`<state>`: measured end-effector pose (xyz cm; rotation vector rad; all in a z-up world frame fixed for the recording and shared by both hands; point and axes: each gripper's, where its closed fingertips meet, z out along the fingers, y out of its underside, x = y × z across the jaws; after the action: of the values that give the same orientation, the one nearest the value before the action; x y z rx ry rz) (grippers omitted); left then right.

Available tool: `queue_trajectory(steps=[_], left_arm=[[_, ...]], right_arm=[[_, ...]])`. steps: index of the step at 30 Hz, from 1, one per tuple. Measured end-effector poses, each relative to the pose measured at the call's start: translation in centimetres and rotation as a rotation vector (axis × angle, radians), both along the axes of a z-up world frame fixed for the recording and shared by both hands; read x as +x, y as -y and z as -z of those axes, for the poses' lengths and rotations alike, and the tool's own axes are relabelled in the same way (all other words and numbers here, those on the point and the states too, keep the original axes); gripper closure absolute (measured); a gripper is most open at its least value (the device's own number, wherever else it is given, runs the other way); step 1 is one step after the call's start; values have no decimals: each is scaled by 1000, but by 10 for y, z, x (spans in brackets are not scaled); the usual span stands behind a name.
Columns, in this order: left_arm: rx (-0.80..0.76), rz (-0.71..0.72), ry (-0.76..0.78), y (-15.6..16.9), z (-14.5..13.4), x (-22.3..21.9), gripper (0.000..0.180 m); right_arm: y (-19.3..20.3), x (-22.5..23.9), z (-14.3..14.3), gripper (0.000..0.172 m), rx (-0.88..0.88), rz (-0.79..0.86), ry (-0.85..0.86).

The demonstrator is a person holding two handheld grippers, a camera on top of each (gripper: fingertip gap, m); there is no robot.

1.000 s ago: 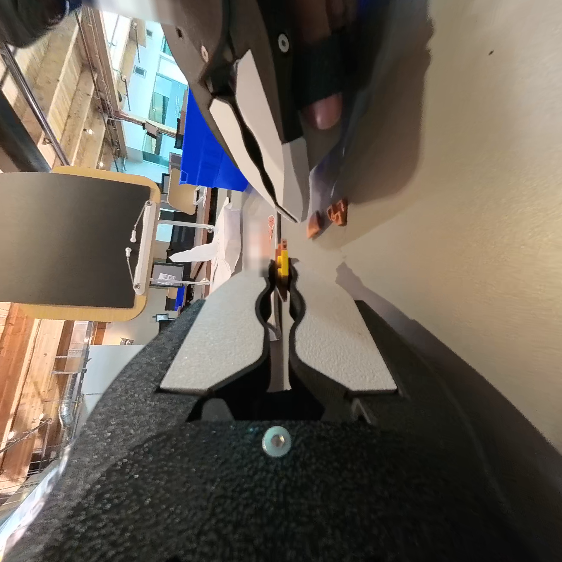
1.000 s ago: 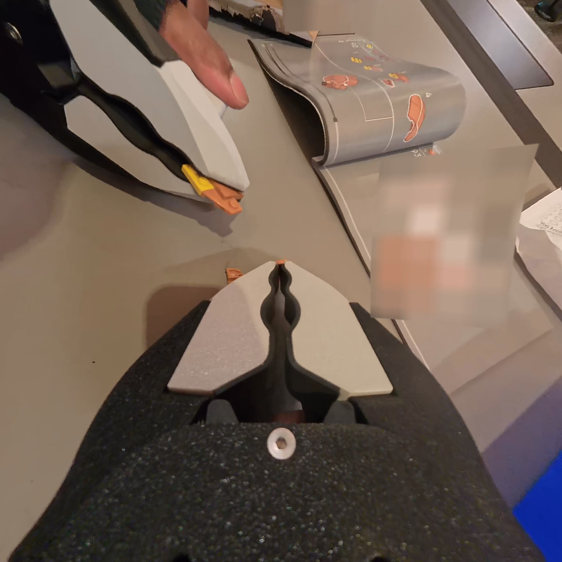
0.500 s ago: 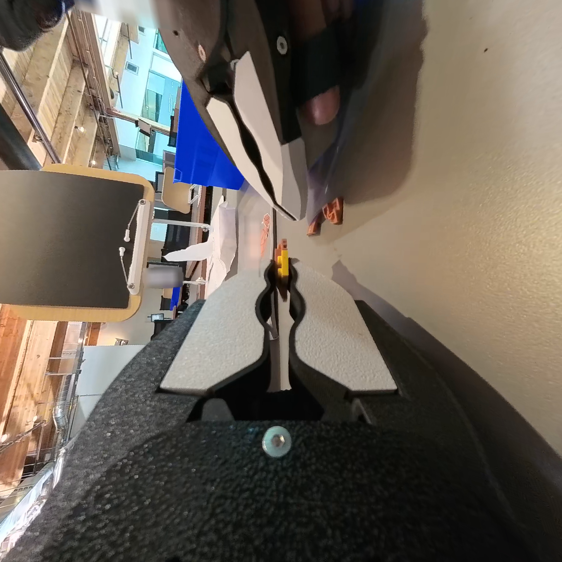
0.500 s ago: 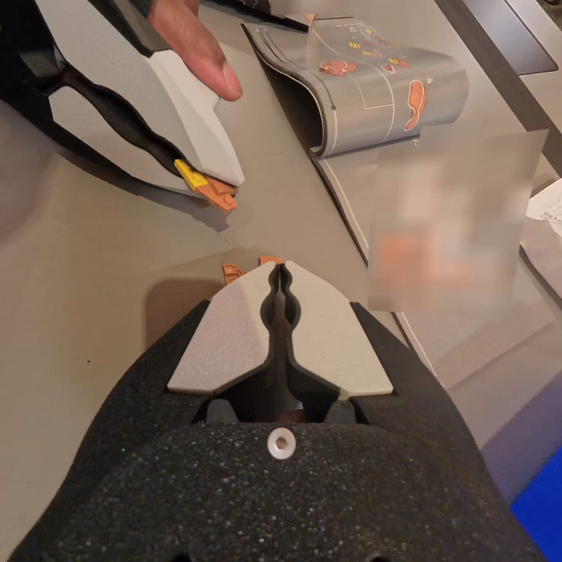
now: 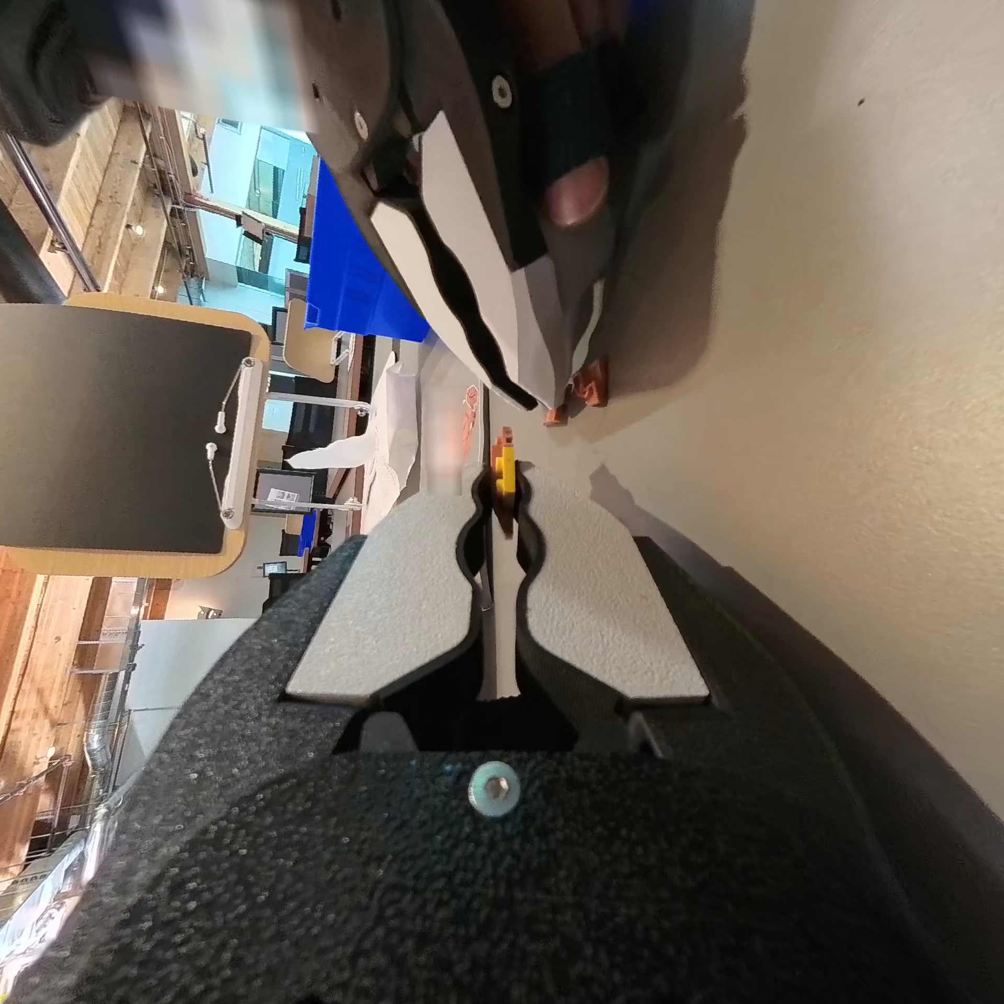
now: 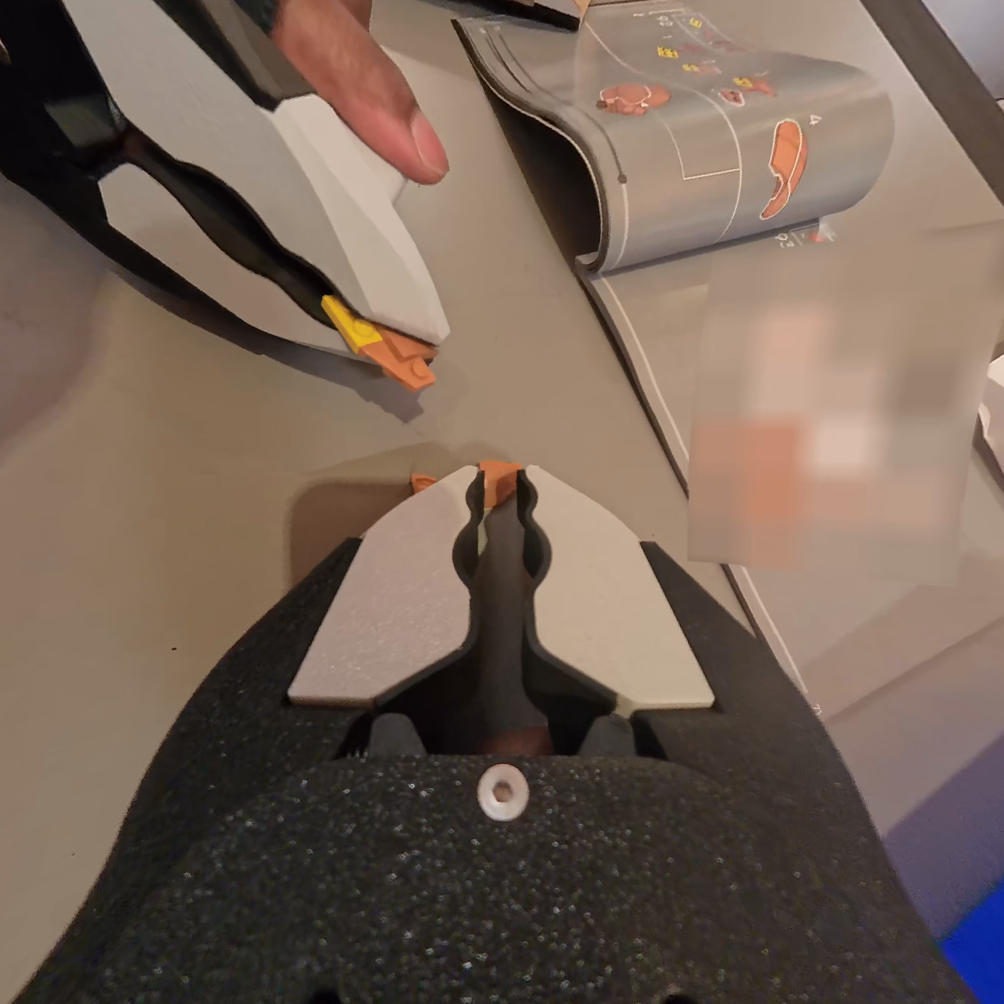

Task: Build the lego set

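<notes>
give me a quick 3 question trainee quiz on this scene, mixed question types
1. True or false: the left hand-held gripper is clamped on a small assembly of yellow and orange plates.
2. Multiple choice: the orange brick at the right hand-held gripper sits
A) out on the open booklet
B) between the two fingertips
C) under the person's thumb
3. Fill in: the open booklet lies on the grey table to the ____ of the right hand-held gripper, as the right wrist view shows it.

Key: 1 true; 2 B; 3 upper right. Another small orange piece lies just left of the right gripper's fingertips.
</notes>
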<state>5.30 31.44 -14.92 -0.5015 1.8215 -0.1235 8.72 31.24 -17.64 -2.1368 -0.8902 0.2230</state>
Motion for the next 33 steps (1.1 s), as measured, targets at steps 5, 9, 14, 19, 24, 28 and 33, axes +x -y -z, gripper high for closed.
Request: queue_trajectory(steps=[5, 9, 14, 19, 24, 28, 33], left_arm=[[-13, -1, 2, -1, 0, 0, 174], [-22, -4, 5, -2, 0, 1, 174], [-31, -8, 7, -3, 0, 1, 174], [-41, -13, 9, -5, 0, 2, 174], [-43, -17, 10, -6, -1, 2, 174], [-46, -20, 11, -7, -1, 2, 174], [-40, -25, 7, -9, -1, 3, 174]], right_arm=[[2, -3, 0, 171, 0, -27, 10], [1, -4, 0, 172, 7, -31, 20], [1, -3, 0, 172, 17, -30, 27], [-1, -1, -3, 172, 27, -13, 3], [-2, 1, -6, 172, 33, 6, -33], [-3, 5, -5, 172, 29, 39, -25], [-2, 5, -4, 162, -1, 37, -58]])
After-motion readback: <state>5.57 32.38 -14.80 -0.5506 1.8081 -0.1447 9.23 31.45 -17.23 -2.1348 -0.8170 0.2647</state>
